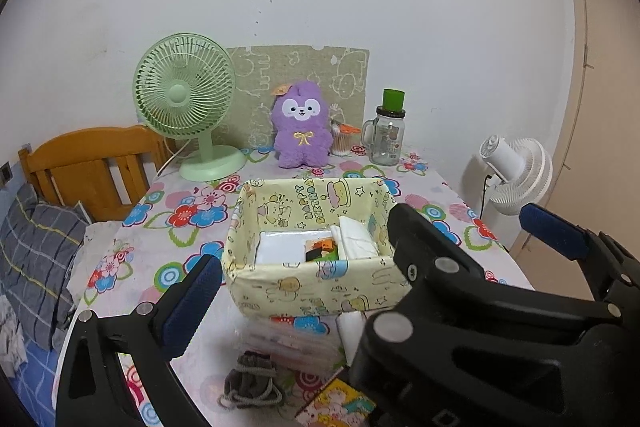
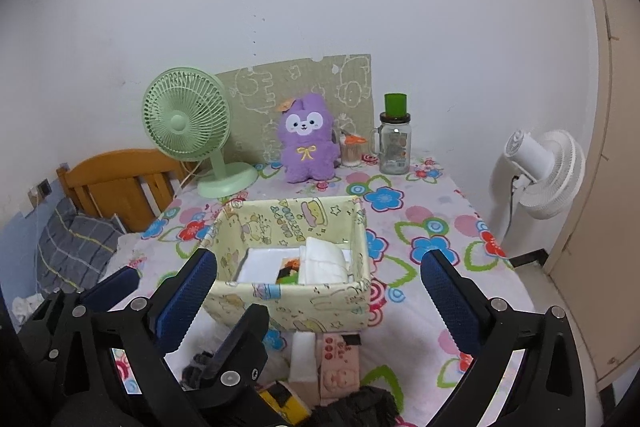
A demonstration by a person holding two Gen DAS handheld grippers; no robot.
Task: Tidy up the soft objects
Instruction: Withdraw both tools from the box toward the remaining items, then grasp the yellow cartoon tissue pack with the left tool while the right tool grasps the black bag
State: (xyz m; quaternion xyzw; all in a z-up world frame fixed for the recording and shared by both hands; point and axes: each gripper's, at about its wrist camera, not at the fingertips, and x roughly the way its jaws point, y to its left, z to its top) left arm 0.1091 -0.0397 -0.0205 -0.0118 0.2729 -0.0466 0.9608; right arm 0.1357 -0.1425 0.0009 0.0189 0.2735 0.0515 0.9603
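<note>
A pale yellow cartoon-print fabric box (image 1: 320, 291) (image 2: 288, 303) stands mid-table and holds white folded items (image 1: 358, 237) and a small colourful packet. In front of it lie a grey drawstring pouch (image 1: 250, 381), clear packets (image 1: 288, 341), a white pack (image 2: 304, 359) and a pink item (image 2: 340, 363). A purple plush (image 1: 302, 125) (image 2: 306, 141) sits at the back. My left gripper (image 1: 320, 267) hangs open before the box; its right finger is hidden behind the right gripper's left finger. My right gripper (image 2: 319, 255) is open and holds nothing, its fingers straddling the box front.
At the back stand a green desk fan (image 1: 186, 99), a glass jar with a green lid (image 1: 386, 133) and a cotton-swab tub (image 1: 340, 143). A white fan (image 2: 544, 171) stands off the table's right edge. A wooden headboard (image 1: 92, 163) and a grey pillow (image 1: 36, 251) lie left.
</note>
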